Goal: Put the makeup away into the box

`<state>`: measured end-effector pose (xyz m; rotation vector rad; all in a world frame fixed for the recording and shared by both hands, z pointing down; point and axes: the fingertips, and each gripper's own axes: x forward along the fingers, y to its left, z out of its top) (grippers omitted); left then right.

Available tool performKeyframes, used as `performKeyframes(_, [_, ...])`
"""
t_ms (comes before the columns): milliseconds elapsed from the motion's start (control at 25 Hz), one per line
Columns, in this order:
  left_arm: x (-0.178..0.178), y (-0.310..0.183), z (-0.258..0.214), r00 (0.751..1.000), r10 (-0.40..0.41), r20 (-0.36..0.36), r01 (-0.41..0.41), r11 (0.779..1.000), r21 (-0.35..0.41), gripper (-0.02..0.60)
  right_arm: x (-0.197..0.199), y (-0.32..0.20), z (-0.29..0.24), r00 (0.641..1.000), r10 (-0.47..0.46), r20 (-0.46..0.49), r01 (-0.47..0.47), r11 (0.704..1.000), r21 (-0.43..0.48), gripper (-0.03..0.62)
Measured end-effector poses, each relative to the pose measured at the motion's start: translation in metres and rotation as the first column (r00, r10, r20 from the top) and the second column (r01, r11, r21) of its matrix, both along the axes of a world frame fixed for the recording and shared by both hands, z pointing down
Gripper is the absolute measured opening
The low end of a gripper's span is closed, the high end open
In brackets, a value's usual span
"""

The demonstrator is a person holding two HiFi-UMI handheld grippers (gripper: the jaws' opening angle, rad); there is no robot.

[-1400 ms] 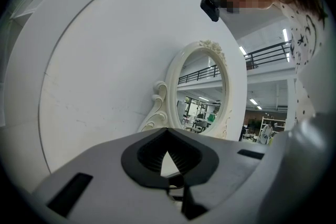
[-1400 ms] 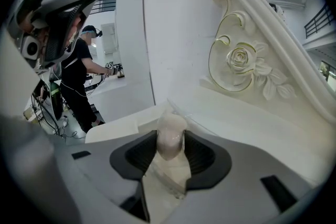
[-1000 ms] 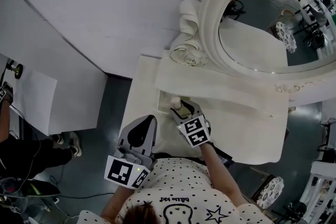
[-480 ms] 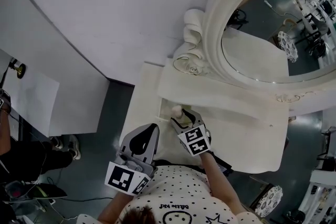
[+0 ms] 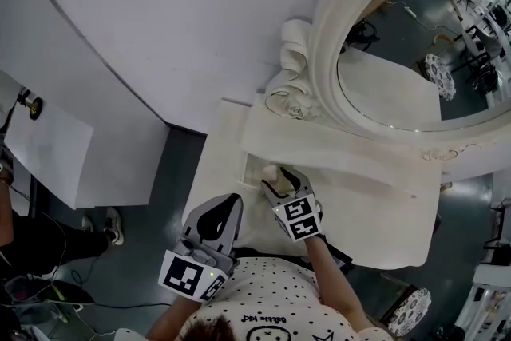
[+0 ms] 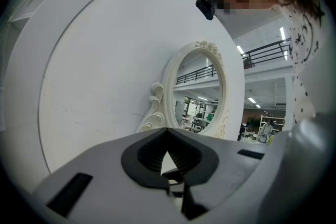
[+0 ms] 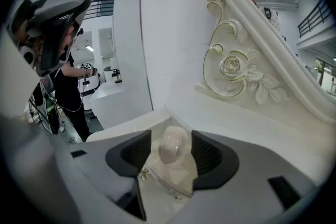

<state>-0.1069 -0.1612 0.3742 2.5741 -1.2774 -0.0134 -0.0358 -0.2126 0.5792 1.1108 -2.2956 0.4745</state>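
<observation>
A pale pink egg-shaped makeup sponge (image 7: pixel 172 145) rests in a clear box (image 7: pixel 167 180) with a small gold clasp, at the left end of the cream vanity table (image 5: pixel 363 208). My right gripper (image 7: pixel 173 152) points down over the box. Its jaws are opening, the sponge stands between them, and there is a gap at each pad (image 7: pixel 137 152). In the head view the right gripper (image 5: pixel 277 178) sits just behind the sponge (image 5: pixel 270 171). My left gripper (image 5: pixel 230 204) hangs level off the table's left edge, shut and with nothing in it; in its own view the left gripper (image 6: pixel 167 153) faces the mirror.
An oval mirror (image 5: pixel 399 68) in an ornate cream frame with a rose carving (image 7: pixel 233 68) stands at the back of the table. A curved white wall (image 5: pixel 160 28) rises behind. A white side counter (image 5: pixel 56 148) stands to the left, over grey floor.
The right gripper has stayed over the box and the sponge shows a little more beyond its tips. The left gripper has not moved.
</observation>
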Motion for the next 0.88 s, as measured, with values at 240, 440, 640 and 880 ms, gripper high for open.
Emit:
performKeyframes(240, [0.002,0.003,-0.001,1.000,-0.002,-0.001,0.002,1.000,0.000,-0.005,0.004,0.001,-0.011,1.000,0.012,0.015,-0.012,1.000,0.016,0.230])
performKeyframes(440, [0.001,0.006,-0.002,1.000,-0.009,0.000,0.009,1.000,0.005,-0.005,0.005,0.004,-0.016,1.000,0.014,0.022,-0.015,1.000,0.019,0.205])
performKeyframes(640, [0.000,0.006,-0.004,1.000,-0.017,-0.001,0.017,1.000,0.013,-0.005,0.005,0.003,-0.004,1.000,0.030,0.009,-0.030,1.000,0.001,0.023])
performKeyframes(880, [-0.002,0.008,-0.004,1.000,-0.024,0.006,0.024,1.000,0.014,-0.005,0.010,0.004,0.002,0.998,0.054,-0.026,-0.054,0.998,-0.023,0.020])
